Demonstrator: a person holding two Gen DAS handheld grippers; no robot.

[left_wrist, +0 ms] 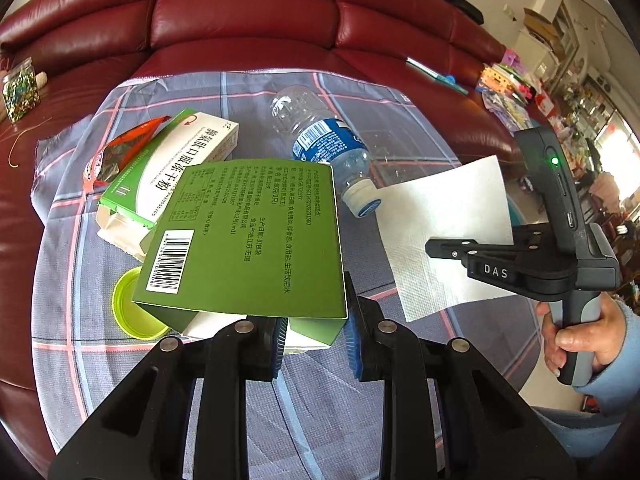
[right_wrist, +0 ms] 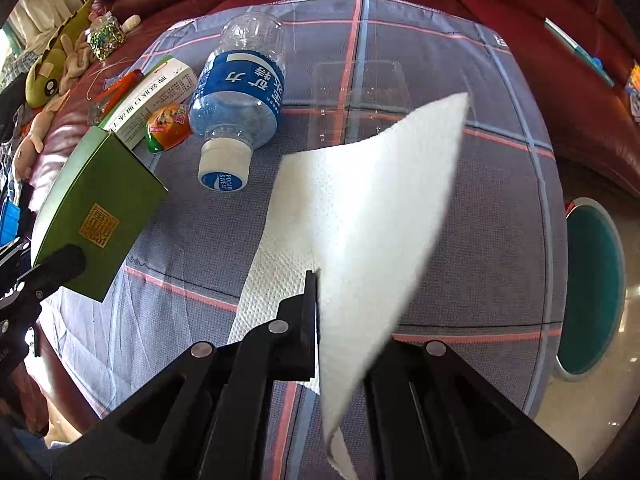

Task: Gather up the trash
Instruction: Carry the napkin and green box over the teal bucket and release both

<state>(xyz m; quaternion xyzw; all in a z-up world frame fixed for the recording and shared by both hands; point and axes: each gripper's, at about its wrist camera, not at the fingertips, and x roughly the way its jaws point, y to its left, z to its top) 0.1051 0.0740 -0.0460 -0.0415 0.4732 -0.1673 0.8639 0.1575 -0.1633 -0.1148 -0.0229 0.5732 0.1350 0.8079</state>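
Observation:
My left gripper [left_wrist: 316, 344] is shut on a dark green carton [left_wrist: 244, 240] and holds it above the checked cloth [left_wrist: 304, 408]; the carton also shows in the right wrist view [right_wrist: 100, 216]. My right gripper [right_wrist: 340, 320] is shut on a white paper towel [right_wrist: 368, 208] and holds it off the cloth; the towel shows in the left wrist view [left_wrist: 444, 232] beside the right gripper [left_wrist: 444, 249]. An empty plastic bottle [right_wrist: 240, 96] with a blue label lies on the cloth between the two. A green and white medicine box [left_wrist: 168, 168], a red snack wrapper [left_wrist: 120, 152] and a yellow-green lid [left_wrist: 132, 308] lie at the left.
An orange jelly cup [right_wrist: 168, 128] lies beside the bottle. A clear plastic tray [right_wrist: 360, 96] sits behind the towel. A red leather sofa [left_wrist: 248, 12] rings the cloth. A teal round bin [right_wrist: 592, 288] stands on the floor at the right. A jar [left_wrist: 20, 92] and toys sit on the sofa.

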